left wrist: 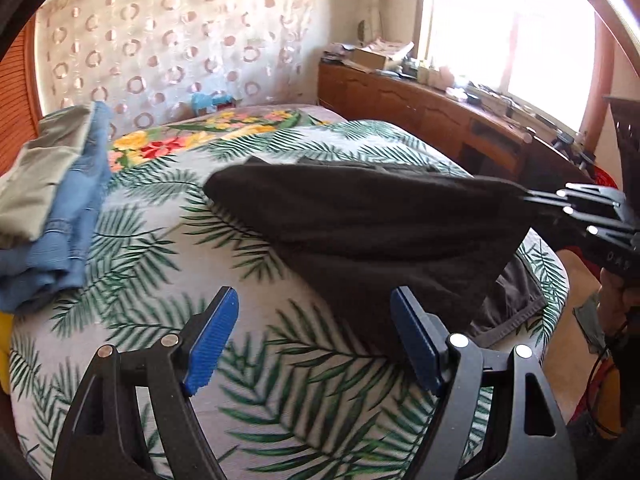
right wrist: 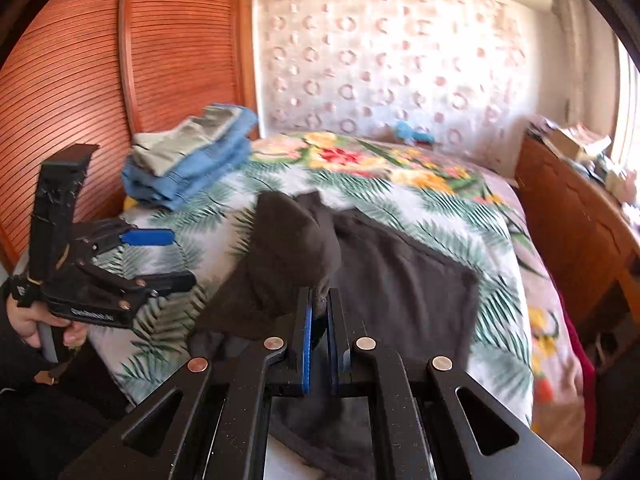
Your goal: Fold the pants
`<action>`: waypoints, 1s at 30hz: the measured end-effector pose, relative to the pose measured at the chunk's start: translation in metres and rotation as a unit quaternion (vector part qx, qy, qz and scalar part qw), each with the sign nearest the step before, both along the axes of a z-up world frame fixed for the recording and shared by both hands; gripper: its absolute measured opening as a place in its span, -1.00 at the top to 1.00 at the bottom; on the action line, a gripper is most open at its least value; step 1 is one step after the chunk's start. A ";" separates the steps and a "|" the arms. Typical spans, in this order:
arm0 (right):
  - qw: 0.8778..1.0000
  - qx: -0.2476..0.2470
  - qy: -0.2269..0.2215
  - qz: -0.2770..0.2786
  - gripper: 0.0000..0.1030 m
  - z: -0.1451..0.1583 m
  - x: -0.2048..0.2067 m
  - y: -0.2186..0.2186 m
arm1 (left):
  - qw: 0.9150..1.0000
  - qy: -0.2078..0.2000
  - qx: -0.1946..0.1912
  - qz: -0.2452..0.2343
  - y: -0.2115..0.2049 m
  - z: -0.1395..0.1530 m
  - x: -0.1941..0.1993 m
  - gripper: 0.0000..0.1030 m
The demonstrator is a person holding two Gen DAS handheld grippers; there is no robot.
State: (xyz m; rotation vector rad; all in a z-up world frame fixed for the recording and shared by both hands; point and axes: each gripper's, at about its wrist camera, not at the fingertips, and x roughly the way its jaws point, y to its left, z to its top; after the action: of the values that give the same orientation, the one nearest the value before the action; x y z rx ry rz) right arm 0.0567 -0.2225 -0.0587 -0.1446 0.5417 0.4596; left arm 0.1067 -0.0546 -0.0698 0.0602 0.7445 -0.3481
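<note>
Dark grey pants lie on the bed, and one part of them is pulled up off the sheet. In the right wrist view my right gripper is shut on a bunched fold of that fabric. From the left wrist view the same pants stretch as a raised sheet towards the right gripper at the right edge. My left gripper stands open, low over the sheet beside the near edge of the pants, with nothing between its blue pads. The left gripper also shows in the right wrist view, open, held by a hand.
A stack of folded clothes, blue and pale green, sits at the bed's far left corner. The leaf-patterned bed cover spreads around the pants. A wooden cabinet runs along the right side, slatted wooden doors on the left.
</note>
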 end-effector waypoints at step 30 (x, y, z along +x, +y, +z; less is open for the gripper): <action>0.994 0.025 0.078 -0.070 0.88 -0.036 -0.042 -0.036 | 0.999 0.020 0.016 -0.031 -0.044 -0.018 0.003 -0.54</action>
State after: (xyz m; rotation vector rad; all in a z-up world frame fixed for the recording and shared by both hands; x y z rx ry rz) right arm 0.0151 -0.2588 -0.0944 -0.0219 0.6889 0.3491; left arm 0.1095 -0.0981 -0.0882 0.1078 0.7898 -0.3977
